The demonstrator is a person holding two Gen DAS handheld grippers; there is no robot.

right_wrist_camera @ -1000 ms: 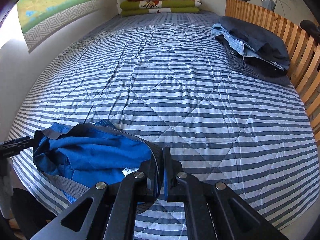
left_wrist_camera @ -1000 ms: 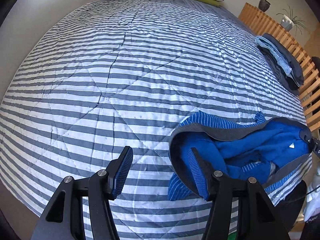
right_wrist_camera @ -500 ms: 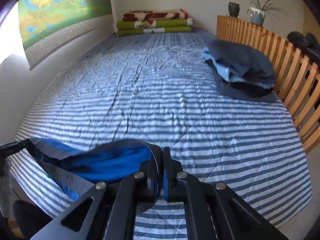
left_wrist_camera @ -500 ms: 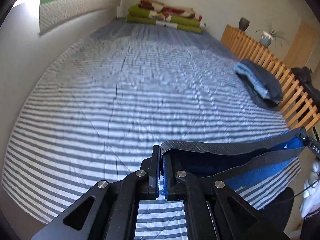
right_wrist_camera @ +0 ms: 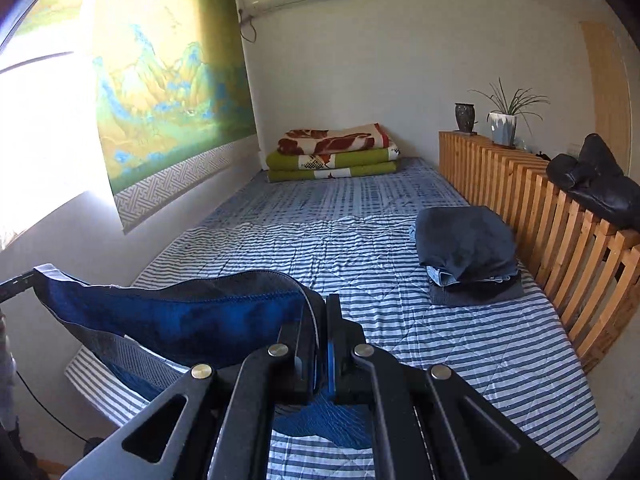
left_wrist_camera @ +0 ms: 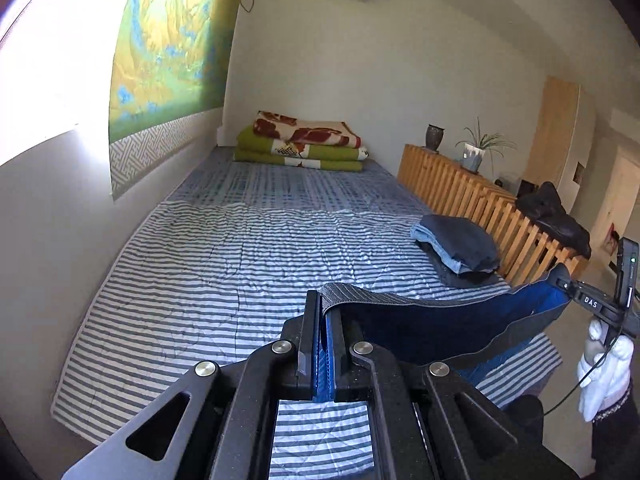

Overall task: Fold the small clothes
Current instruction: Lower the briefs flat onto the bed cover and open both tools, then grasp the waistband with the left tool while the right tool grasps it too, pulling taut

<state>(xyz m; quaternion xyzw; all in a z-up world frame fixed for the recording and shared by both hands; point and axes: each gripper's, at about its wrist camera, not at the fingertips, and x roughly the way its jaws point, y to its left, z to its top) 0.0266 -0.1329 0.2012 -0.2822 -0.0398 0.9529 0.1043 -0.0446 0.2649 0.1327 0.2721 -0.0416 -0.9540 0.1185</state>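
Note:
A small blue garment with a grey waistband point(left_wrist_camera: 440, 324) hangs stretched between both grippers above the near end of the striped bed point(left_wrist_camera: 224, 280). My left gripper point(left_wrist_camera: 323, 312) is shut on one end of the waistband. In the right wrist view my right gripper point(right_wrist_camera: 322, 316) is shut on the other end, and the blue garment point(right_wrist_camera: 192, 316) sags leftward from it. The right gripper's body point(left_wrist_camera: 600, 304) shows at the right edge of the left wrist view, holding the far end of the fabric.
A stack of folded dark and denim clothes point(right_wrist_camera: 466, 254) lies by the wooden slatted rail point(right_wrist_camera: 560, 224). Folded green and red blankets point(right_wrist_camera: 334, 152) sit at the far end of the bed. A dark bag point(right_wrist_camera: 596, 184) rests on the rail. Wall on the left.
My left gripper closed on the waistband. Both grippers then rose, lifting the garment off the bed and pulling it taut between them.

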